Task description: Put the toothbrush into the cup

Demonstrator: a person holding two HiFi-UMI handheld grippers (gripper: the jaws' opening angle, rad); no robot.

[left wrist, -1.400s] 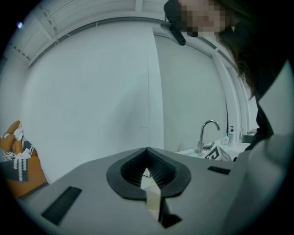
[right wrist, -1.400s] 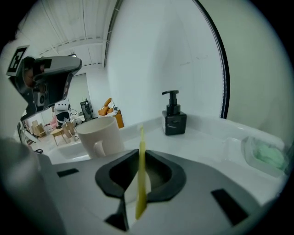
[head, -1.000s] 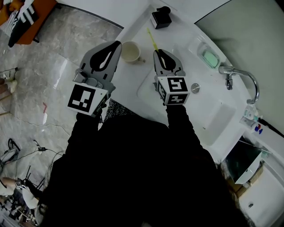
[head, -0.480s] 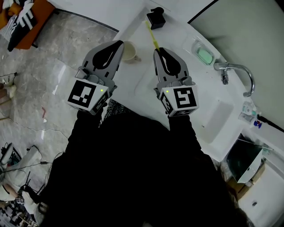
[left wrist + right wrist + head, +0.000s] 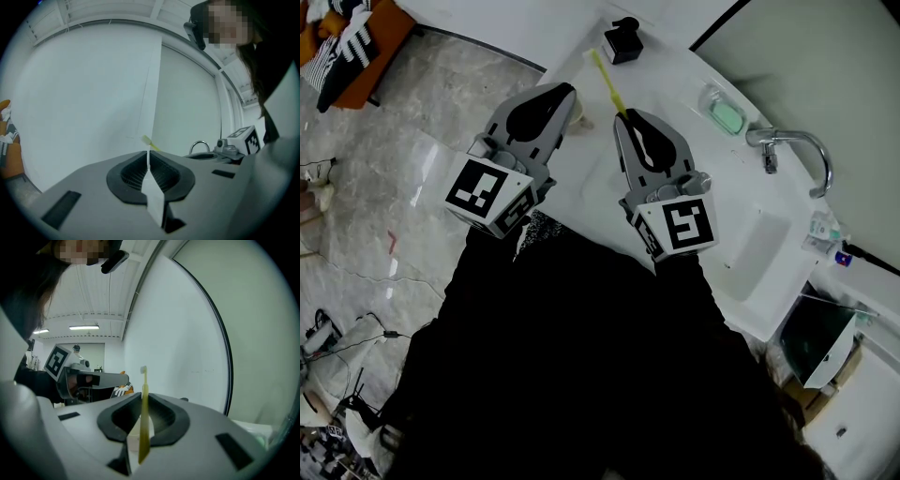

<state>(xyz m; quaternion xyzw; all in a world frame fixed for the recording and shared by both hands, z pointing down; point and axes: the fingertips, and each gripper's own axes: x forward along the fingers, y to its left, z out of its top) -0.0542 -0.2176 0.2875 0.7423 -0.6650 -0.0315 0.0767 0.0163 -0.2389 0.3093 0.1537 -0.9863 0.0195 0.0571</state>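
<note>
Head view, right gripper (image 5: 624, 116) risen, toothbrush (image 5: 607, 82) clamped, lifted higher

Toothbrush (image 5: 608, 82): slim, yellow-green shaft with a pale bristle head at the far end. It is clamped low on the handle between the jaws of my right tongs (image 5: 624, 114). The shaft runs past the tips toward the upper left of the head view, and the head ends near top centre. In the right gripper view it stands upright at frame centre.

Cup (image 5: 578, 119): cream. Only a sliver shows, upper centre of the head view, the rest covered by my left tongs (image 5: 566, 90). The toothbrush sits right of it in frame, outside it.
</note>
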